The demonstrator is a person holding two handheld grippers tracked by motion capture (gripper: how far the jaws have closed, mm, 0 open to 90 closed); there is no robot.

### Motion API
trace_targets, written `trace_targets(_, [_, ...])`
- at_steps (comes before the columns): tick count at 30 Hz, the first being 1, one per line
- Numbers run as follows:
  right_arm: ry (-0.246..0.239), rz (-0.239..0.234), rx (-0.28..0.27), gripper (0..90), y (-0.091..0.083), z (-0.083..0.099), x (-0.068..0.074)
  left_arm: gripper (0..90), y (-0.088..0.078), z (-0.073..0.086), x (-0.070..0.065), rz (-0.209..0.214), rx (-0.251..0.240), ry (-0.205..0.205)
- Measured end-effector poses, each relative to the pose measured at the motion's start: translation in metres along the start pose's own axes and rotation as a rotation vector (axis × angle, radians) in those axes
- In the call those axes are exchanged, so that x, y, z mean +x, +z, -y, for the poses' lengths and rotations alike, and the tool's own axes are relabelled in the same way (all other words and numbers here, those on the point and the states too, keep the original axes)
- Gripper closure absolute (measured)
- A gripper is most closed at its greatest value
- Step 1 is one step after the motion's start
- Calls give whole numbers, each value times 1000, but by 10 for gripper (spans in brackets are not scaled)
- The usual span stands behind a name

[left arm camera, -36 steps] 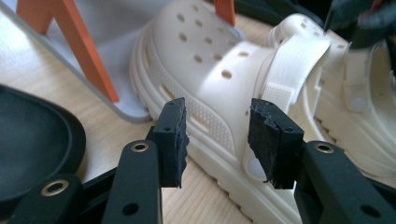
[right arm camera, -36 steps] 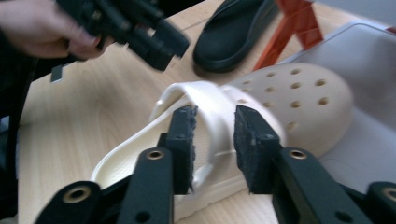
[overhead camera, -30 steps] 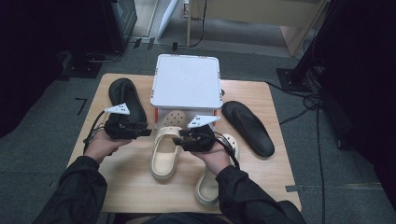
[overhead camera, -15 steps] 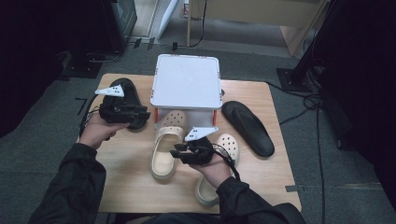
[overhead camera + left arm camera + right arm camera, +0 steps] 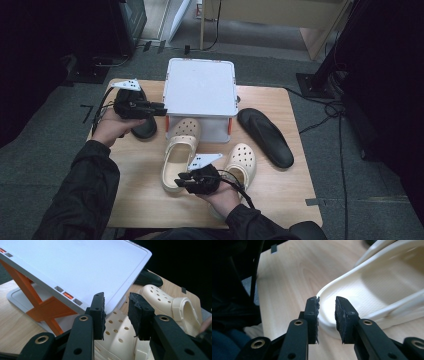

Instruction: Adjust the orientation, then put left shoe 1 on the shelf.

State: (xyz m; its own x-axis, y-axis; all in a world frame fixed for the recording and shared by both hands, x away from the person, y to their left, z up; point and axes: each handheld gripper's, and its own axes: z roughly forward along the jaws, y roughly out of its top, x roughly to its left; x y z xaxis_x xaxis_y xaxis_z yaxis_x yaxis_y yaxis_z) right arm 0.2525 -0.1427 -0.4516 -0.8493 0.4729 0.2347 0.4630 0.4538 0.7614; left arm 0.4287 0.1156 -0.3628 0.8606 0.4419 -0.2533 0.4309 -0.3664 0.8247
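Altogether two cream clogs (image 5: 179, 155) (image 5: 241, 161), two black sandals (image 5: 265, 136) (image 5: 144, 126).

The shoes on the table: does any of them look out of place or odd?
Yes. The left cream clog has its toe pushed under the edge of the white box, while the other cream clog lies free. The two black slippers are split up: one right of the box, the other left of it.

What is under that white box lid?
The white lid rests on a box with orange clips. The toe of one cream clog lies against the box's front, below the lid's rim. The closed lid hides whatever is inside.
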Motion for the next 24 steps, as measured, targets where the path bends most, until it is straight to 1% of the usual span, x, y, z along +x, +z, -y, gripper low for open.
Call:
trace_targets(2, [3,-15,16,726,6,4,7,667,4,-1,3,15,-10,-10])
trace_targets(3, [3,-15,16,726,6,4,7,667,4,-1,3,15,-10,-10])
trace_targets(4, [1,-18,20,726,7,5,8,667,6,-4,3,6,2,-2])
trace_targets(5, [-13,-24,31,728,10,7,13,663,8,-6,2,-2,16,3])
trace_targets(6, [-11,-26,32,728,10,7,15,663,10,-8,0,-10,24,9])
trace_targets(7, [-11,-28,35,729,11,8,16,663,12,-8,0,-4,26,9])
trace_targets(8, [-8,-32,36,729,12,9,17,663,14,-7,1,-1,23,17])
trace_targets(10, [-6,-37,35,733,13,10,18,666,15,-6,1,6,15,14])
trace_targets(14, [-10,-43,46,745,18,16,24,679,15,-3,5,18,-12,-1])
trace_targets(21, [-18,-57,75,760,29,22,32,690,15,-3,4,2,-15,8])
trace_targets(23, [-28,-54,92,764,32,23,33,699,15,-3,4,1,-16,6])
trace_targets(24, [-28,-42,103,767,34,24,33,701,15,-3,5,2,-18,2])
